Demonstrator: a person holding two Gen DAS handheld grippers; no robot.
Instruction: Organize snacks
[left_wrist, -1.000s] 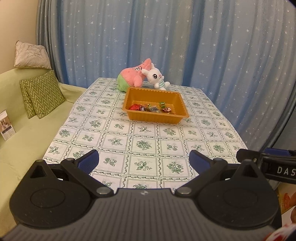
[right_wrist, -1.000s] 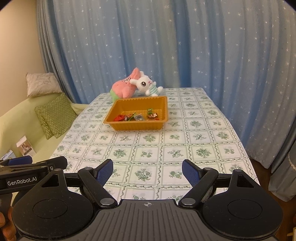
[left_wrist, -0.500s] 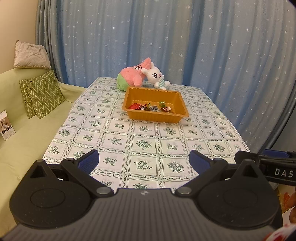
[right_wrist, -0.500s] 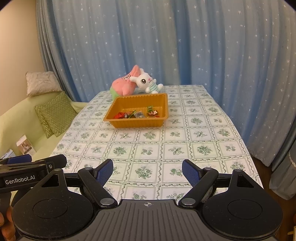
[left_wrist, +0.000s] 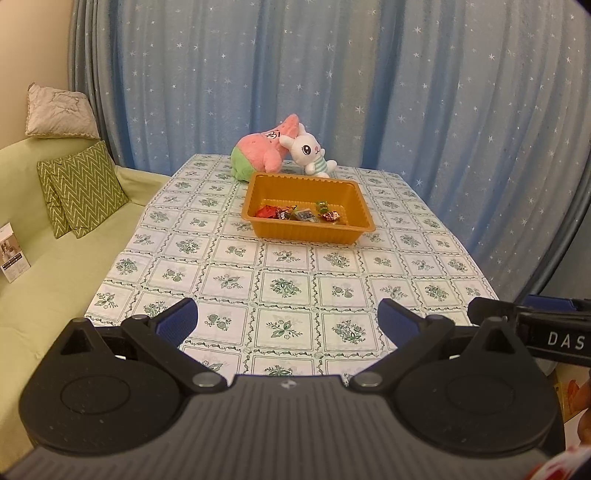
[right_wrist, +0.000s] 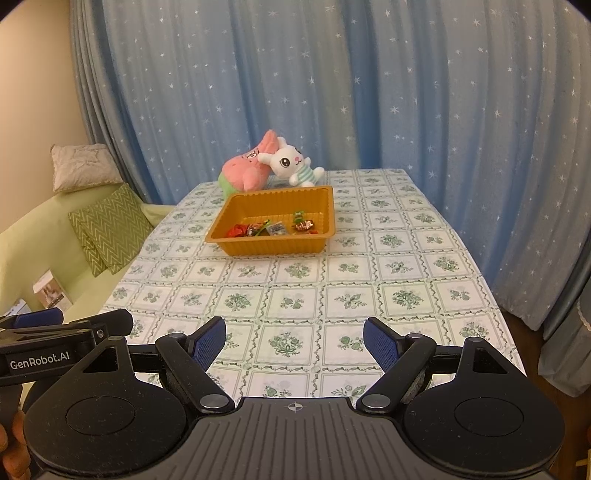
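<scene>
This is a home living room. A pale green upholstered sofa (left_wrist: 55, 266) runs along the left, carrying a green zigzag-patterned cushion (left_wrist: 86, 188) and a cream embroidered pillow (left_wrist: 59, 116) on its backrest. Floor-length blue curtains scattered with small white stars (left_wrist: 369, 92) cover the whole back wall. The worktop is a dining table under a white cloth printed with green floral squares (left_wrist: 284, 288). At its far end lie a pink and green plush starfish toy (left_wrist: 258, 151) and, leaning against it, a white plush rabbit in a striped shirt (left_wrist: 308, 153).
</scene>
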